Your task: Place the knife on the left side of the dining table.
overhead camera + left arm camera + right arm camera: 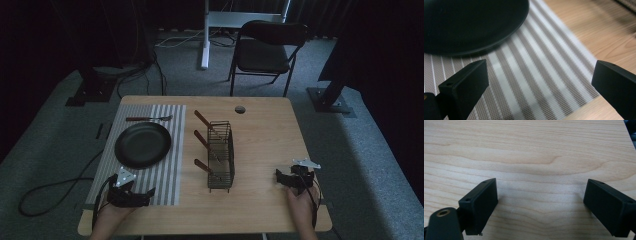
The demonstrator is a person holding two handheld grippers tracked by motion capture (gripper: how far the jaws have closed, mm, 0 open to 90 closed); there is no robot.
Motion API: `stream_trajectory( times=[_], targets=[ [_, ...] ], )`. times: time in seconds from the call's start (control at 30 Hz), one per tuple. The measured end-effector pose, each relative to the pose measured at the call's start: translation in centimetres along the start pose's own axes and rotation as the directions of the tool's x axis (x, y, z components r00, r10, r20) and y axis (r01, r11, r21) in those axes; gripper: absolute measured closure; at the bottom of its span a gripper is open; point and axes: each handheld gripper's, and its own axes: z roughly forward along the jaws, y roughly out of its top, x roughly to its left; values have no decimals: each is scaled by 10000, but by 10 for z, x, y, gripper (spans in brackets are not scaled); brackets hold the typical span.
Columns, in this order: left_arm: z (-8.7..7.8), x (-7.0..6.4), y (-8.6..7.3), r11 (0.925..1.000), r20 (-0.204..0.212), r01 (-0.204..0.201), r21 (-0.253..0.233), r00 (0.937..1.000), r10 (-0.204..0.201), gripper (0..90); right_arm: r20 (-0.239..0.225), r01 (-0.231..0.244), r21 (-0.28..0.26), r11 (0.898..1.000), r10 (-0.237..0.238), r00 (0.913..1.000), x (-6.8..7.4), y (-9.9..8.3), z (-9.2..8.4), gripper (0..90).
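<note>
My left gripper (147, 192) rests open over the near end of a striped placemat (165, 175), just below a black plate (143, 144). Its jaws (541, 82) stand wide apart above the stripes, with the plate's rim (486, 42) ahead of them. At the table's near right my right gripper (280, 176) is open too, hovering over bare wood (539, 157) with nothing between its fingers (480, 205). A black wire rack (221, 155) in the middle of the table holds three wooden-handled utensils (202, 140). A fork (149, 118) lies at the placemat's far end.
The wooden table (265, 135) has a small round hole cover (240, 109) near its far edge. A black folding chair (267, 50) and a white stand (205, 35) are beyond the table. Cables run over the grey carpet at left (55, 185).
</note>
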Motion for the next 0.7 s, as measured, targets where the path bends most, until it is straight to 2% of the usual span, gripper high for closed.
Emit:
stream_trajectory(
  times=[0.03, 0.07, 0.1, 0.27, 0.33, 0.37, 0.57, 0.7],
  targets=[
    [-1, -3, 2, 10000, 20, -77, -63, 10000, 77, 15, -1, -1, 0, 10000, 1, 10000, 0, 0, 0, 111],
    [-2, -5, 5, 9998, 220, -208, -75, 9995, 209, 15, 0, -2, 0, 10000, 2, 10000, 0, 0, 0, 111],
    [-2, -8, 7, 9994, 171, -315, -149, 9994, 317, 15, -1, 2, -1, 10000, -2, 10000, 0, 0, 0, 111],
    [-4, -16, 15, 9990, 539, -379, -256, 9978, 392, 15, 0, 2, -1, 10000, -2, 10000, 0, 0, 0, 111],
    [-4, -17, 17, 9988, 570, -370, -310, 9976, 387, 15, -1, 0, 0, 10000, 0, 10000, 0, 0, 0, 111],
    [-5, -21, 21, 9980, 674, -515, -359, 9963, 539, 15, 0, -2, 0, 10000, 2, 10000, 0, 0, 0, 111],
    [-11, -34, 34, 9950, 1138, -763, -638, 9900, 832, 16, 0, 0, -1, 10000, 0, 10000, 0, 0, 0, 111],
    [-13, -44, 44, 9910, 1412, -1064, -813, 9830, 1171, 16, -1, 0, -2, 10000, 0, 10000, 0, 0, 0, 111]
  ],
)
